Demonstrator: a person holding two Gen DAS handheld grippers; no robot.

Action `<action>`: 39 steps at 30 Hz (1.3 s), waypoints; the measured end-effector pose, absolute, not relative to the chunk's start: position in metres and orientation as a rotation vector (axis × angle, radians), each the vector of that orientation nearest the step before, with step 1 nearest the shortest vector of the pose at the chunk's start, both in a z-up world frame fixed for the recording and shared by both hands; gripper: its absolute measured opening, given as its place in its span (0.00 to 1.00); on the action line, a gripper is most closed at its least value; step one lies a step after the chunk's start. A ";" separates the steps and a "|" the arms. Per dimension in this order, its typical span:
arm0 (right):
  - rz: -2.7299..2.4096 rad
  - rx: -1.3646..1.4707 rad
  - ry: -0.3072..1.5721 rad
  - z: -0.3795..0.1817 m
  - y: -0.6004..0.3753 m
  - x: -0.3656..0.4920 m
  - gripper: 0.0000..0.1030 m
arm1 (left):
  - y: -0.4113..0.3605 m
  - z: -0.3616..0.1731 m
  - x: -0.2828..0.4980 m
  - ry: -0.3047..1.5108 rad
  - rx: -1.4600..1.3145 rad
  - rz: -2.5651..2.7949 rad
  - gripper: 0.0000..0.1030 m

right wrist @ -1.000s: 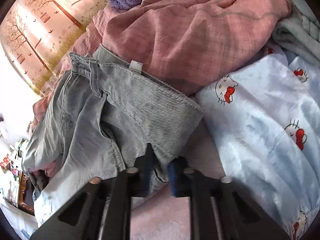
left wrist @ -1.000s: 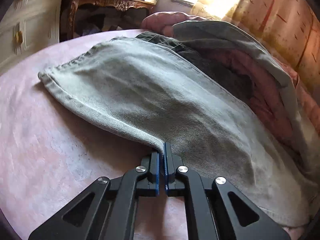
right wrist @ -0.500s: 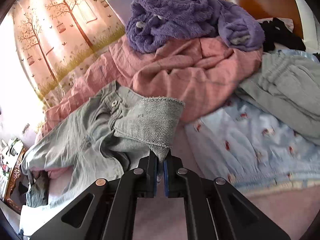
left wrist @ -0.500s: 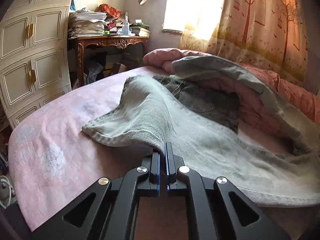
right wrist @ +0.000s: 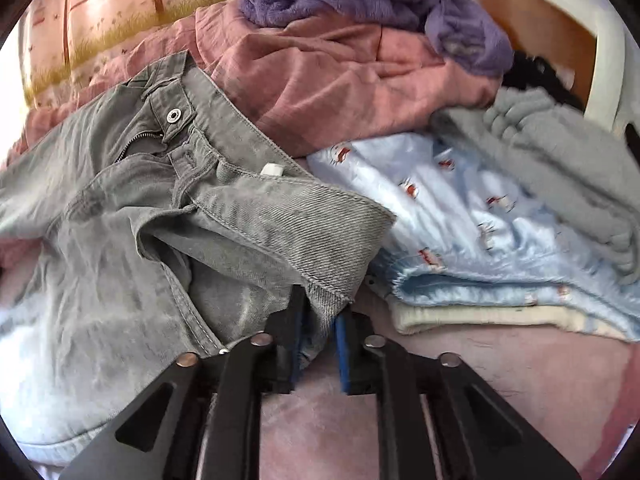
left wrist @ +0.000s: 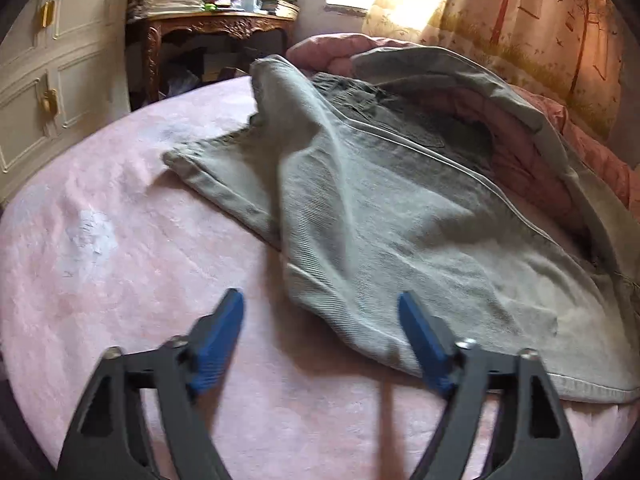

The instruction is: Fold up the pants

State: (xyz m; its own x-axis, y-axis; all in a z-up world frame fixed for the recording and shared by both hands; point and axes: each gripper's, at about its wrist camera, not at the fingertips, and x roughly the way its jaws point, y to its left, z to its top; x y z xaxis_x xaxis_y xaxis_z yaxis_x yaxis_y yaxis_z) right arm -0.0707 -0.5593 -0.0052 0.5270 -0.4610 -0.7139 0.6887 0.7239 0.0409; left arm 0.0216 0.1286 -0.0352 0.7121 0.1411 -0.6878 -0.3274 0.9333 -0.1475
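Your left gripper (left wrist: 320,316) has just sprung wide, releasing the pants (left wrist: 380,208) onto the pink bedspread (left wrist: 120,280). Your right gripper (right wrist: 316,316) has been parting; the waistband corner (right wrist: 326,294) sits loosely between its jaws. Back out cleanly, avoiding drag.
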 end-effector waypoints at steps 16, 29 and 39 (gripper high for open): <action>-0.260 0.154 0.601 0.041 -0.367 -0.052 0.56 | 0.256 -0.022 0.059 0.739 -0.163 0.316 0.80; -0.292 -0.015 0.846 -0.031 -0.319 -0.007 0.59 | 0.294 -0.041 0.092 0.772 -0.461 0.158 0.46; -0.287 0.002 0.865 -0.035 -0.323 -0.008 0.63 | 0.286 -0.021 0.083 0.645 -0.363 0.251 0.15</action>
